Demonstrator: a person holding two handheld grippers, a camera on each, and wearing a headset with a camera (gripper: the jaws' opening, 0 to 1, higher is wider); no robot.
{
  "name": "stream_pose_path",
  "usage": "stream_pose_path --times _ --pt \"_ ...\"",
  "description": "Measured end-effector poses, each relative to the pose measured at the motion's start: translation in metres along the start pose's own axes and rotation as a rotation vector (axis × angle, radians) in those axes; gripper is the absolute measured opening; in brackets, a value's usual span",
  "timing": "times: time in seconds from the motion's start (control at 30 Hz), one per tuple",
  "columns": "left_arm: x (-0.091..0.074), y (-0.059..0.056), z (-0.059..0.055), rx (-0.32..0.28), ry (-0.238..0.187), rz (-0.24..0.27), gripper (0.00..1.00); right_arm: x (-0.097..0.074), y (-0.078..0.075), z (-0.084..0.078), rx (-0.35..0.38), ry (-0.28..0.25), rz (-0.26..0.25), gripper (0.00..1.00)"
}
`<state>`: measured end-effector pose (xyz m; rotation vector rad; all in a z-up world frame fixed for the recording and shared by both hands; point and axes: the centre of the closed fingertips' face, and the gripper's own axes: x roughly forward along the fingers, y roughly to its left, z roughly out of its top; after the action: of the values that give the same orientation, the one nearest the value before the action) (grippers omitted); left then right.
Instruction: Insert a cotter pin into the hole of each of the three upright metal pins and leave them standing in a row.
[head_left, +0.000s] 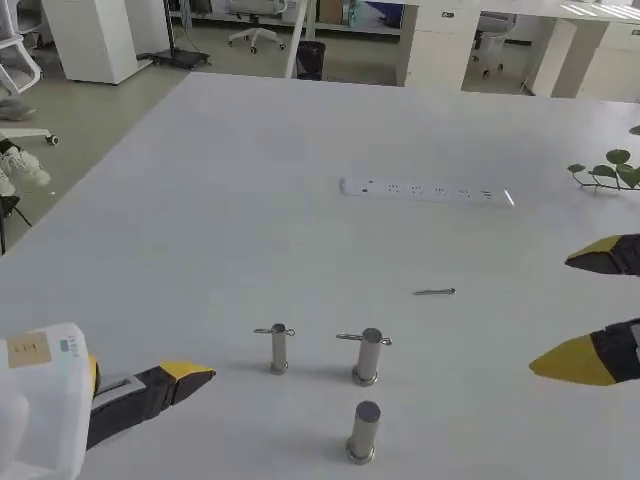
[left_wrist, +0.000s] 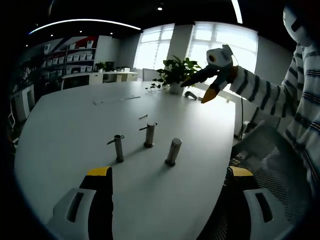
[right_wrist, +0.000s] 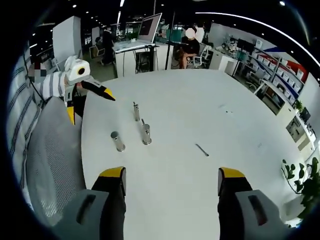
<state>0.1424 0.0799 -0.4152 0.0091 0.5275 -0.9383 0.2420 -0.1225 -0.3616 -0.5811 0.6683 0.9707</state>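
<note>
The three metal pins stood upright on the white bench (head_left: 200, 200). The left-hand pin (head_left: 279, 350) carried a cotter pin (head_left: 272, 330) through it near the top, and the right-hand pin (head_left: 368, 358) carried a second cotter pin (head_left: 352, 338) in the same way. The third pin (head_left: 362, 432) stood in front of the right-hand pin, out of line with the pair. Its top was bare, and its hole was too small to make out. A loose cotter pin (head_left: 434, 292) lay flat on the bench beyond the pins, between them and a power strip (head_left: 427, 191). The left gripper (left_wrist: 169, 171) was held short of the pins, jaws spread wide with nothing between them. In the head view one yellow tip was clear, and the rest was cut off at the lower left corner. The right gripper (right_wrist: 171, 172) was likewise spread wide and empty, well clear of the pins, its body cut off by the right edge of the head view. Plant leaves (head_left: 610, 172) were clipped by that same edge.
</note>
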Motion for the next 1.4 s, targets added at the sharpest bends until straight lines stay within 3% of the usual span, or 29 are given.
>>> stream_pose_path --times 0.1,0.17,0.3,0.7,0.77,0.93,1.23,1.4 --pt "-0.001 -0.003 -0.005 0.006 0.021 -0.004 0.94 0.006 -0.005 0.003 -0.02 0.024 0.015 0.72" --pt "-0.001 -0.004 -0.007 -0.001 0.025 -0.009 0.94 0.009 -0.007 -0.002 -0.067 0.087 0.026 0.71" --pt "-0.001 -0.007 -0.012 -0.014 0.037 -0.009 0.94 0.019 -0.011 -0.003 -0.103 0.147 0.042 0.69" --pt "-0.002 -0.011 -0.014 -0.018 0.05 -0.005 0.95 0.049 -0.035 0.0 -0.152 0.198 0.101 0.57" --pt "-0.003 -0.011 -0.014 -0.019 0.049 -0.002 0.95 0.052 -0.04 -0.004 -0.161 0.223 0.105 0.53" --pt "-0.006 -0.006 -0.015 -0.032 0.046 0.018 0.95 0.064 -0.053 -0.001 -0.167 0.215 0.094 0.4" --pt "-0.01 -0.004 -0.018 -0.043 0.051 0.03 0.95 0.086 -0.064 0.001 -0.221 0.253 0.138 0.36" --pt "-0.011 -0.004 -0.018 -0.048 0.045 0.041 0.95 0.097 -0.067 -0.005 -0.262 0.3 0.166 0.35"
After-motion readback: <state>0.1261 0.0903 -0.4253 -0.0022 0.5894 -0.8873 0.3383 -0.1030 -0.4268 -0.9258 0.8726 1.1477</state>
